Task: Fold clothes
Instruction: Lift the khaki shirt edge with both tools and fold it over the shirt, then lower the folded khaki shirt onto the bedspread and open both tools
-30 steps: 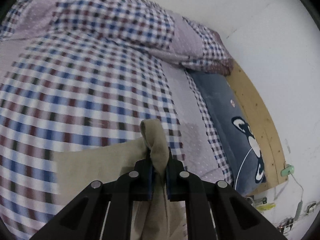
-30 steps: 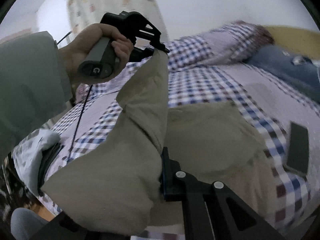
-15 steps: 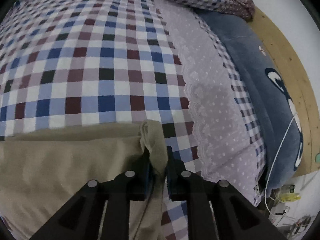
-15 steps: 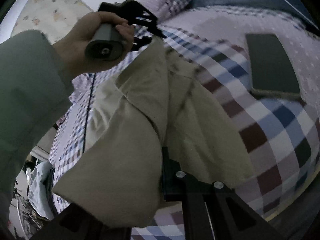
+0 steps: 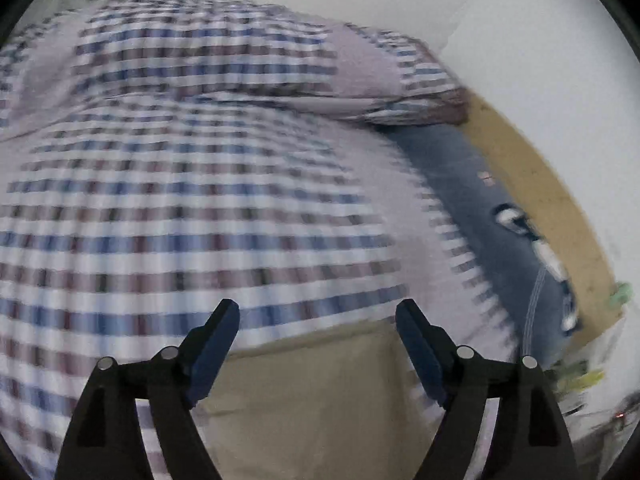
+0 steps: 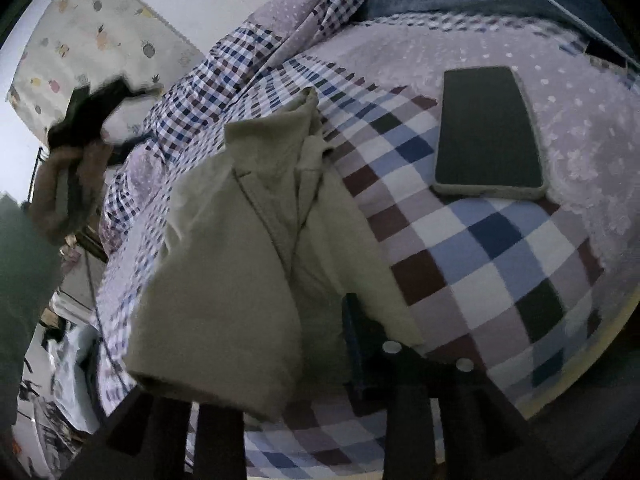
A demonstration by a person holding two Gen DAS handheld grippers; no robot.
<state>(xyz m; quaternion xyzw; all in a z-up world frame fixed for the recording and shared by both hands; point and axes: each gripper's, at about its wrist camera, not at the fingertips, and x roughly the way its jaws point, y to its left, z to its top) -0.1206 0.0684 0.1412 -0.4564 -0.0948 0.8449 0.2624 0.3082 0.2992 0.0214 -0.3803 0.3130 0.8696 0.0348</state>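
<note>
A beige garment (image 6: 240, 260) lies bunched on the checked bedspread (image 6: 500, 260). My right gripper (image 6: 332, 320) is shut on its near edge, and the cloth drapes over and hides the left finger. In the left wrist view, my left gripper (image 5: 316, 308) is open with nothing between its blue pads. It hovers above a flat part of the beige garment (image 5: 320, 392). The right wrist view also shows the left gripper (image 6: 96, 112), blurred, held up by a hand to the left of the garment and apart from it.
A dark phone (image 6: 486, 132) lies on the bedspread to the right of the garment. A checked quilt (image 5: 240, 60) is piled at the head of the bed, beside a blue pillow (image 5: 480, 208) and a wooden headboard (image 5: 540, 200). A green sleeve (image 6: 20, 280) fills the left edge.
The left gripper has opened, let go of the garment's corner and lifted away. The released cloth has dropped onto the bed. The right gripper keeps its hold.
</note>
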